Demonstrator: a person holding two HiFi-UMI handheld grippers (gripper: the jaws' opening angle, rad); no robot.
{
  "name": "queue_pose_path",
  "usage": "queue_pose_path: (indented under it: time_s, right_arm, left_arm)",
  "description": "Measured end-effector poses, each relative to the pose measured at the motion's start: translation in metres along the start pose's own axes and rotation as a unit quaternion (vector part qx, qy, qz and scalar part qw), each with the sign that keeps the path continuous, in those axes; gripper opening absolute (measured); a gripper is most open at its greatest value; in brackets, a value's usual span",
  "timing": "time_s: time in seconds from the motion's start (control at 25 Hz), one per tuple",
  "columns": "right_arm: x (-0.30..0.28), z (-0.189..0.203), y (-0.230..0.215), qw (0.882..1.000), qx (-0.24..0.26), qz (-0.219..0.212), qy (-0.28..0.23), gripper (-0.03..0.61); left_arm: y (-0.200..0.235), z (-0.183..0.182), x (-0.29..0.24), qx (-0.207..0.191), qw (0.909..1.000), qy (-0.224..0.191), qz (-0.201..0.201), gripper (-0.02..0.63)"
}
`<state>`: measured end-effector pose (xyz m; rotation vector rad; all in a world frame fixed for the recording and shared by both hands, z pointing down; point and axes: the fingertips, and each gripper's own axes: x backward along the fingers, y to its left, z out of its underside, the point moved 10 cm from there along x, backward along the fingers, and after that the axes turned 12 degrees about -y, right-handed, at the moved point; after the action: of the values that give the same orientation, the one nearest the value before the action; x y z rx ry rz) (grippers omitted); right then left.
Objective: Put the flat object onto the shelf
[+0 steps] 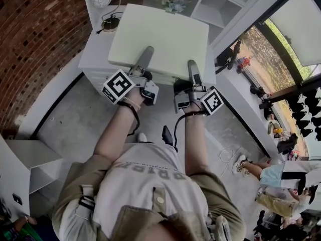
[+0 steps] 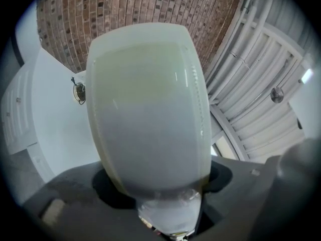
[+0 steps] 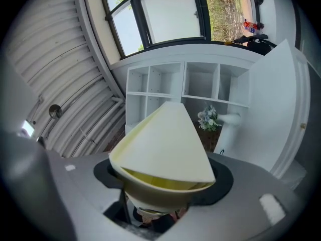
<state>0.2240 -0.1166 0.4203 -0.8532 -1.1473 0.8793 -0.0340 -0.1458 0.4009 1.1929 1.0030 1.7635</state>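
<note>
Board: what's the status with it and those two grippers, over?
Left gripper and right gripper both clamped on board, near edge. Board held over cabinet. Flowers fill one shelf cubby.

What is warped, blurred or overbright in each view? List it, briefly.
Head view: fisheye bends the brick wall; the window is brightest. Left gripper view: the flat panel looms soft and out of focus, corners vignetted black. Right gripper view: the panel's near edge blurs, the shelf unit is sharp.

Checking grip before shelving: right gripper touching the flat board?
Touching. In the right gripper view, the right gripper clamps the flat board at its near edge; the head view shows one jaw lying on top.
</note>
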Motion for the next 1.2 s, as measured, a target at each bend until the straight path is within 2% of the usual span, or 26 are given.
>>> queue_pose_path:
  time_s: [0.44,0.84,1.2]
  right_arm:
    - [-0.054,-0.036,-0.022,0.999,-0.008,-0.02,0.026,0.33]
    - [-0.082,-0.045,-0.04,0.999,-0.012,-0.02,0.027,0.33]
    - [-0.126,-0.048,-0.054,0.999,-0.004,-0.028,0.024,0.331]
  left_arm:
    - [0.005,0.014,-0.056,-0.018,0.9997,-0.016,0.009,0.339]
    - [0.016,0.013,-0.086,-0.025,0.9997,-0.006,-0.003,0.339]
    - [0.033,-0.001,-0.134,-0.025,0.9995,0.005,0.017,0.337]
